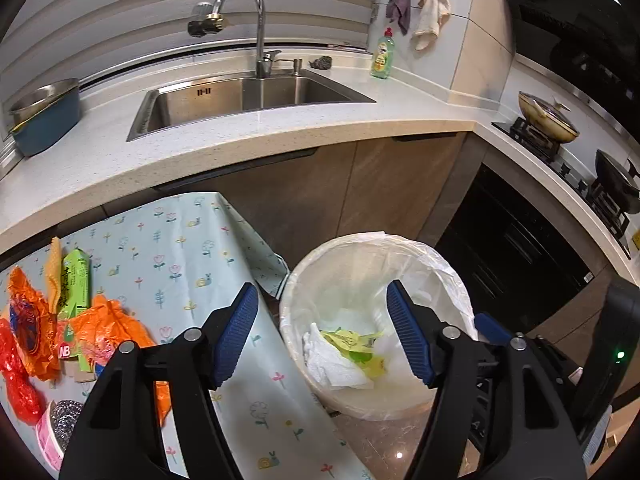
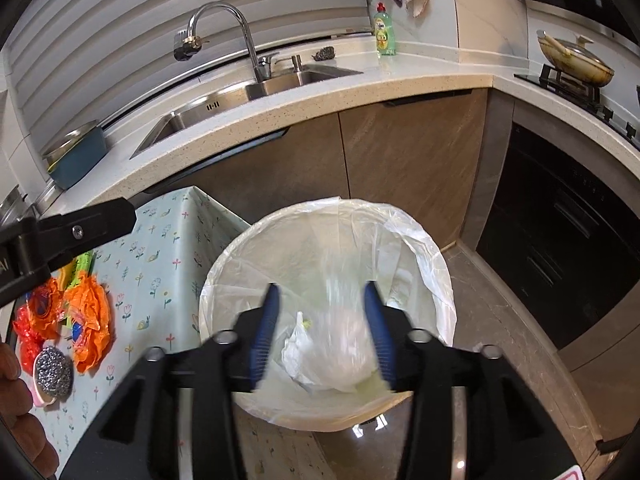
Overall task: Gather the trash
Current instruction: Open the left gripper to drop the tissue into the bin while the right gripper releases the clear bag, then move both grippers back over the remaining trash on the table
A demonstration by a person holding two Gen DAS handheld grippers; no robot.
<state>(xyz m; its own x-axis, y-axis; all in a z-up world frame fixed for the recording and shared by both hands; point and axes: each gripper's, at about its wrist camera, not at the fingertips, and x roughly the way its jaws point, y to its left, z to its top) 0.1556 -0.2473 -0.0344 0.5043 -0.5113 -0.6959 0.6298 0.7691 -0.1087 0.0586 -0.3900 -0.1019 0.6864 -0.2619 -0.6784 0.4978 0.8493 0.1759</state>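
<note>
Left wrist view: the left gripper (image 1: 322, 330) is spread empty above the bin (image 1: 376, 404) (white-lined), where crumpled white tissue (image 1: 334, 364) and a yellow-green wrapper (image 1: 356, 344) are seen lying. The right gripper (image 2: 322, 330) is likewise parted, nothing pinched. Orange wrappers (image 1: 100, 324) are left on the tablecloth (image 1: 180, 240).

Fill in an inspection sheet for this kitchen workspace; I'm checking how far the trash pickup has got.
Surface: floral tablecloth, draped over the table edge beside the bin.
Job's things: lined trash bin on the floor, holding white paper and a yellow-green wrapper; orange wrappers, red wrapper and green carton lie on the cloth.
Clutter: steel scourer on the cloth.
Grippers: left hand-held gripper open, empty; right hand-held gripper open above the bin, blurred pale item between its fingers.
Cables: nothing seen.
Surroundings: sink, faucet, dish soap, pan on stove.
</note>
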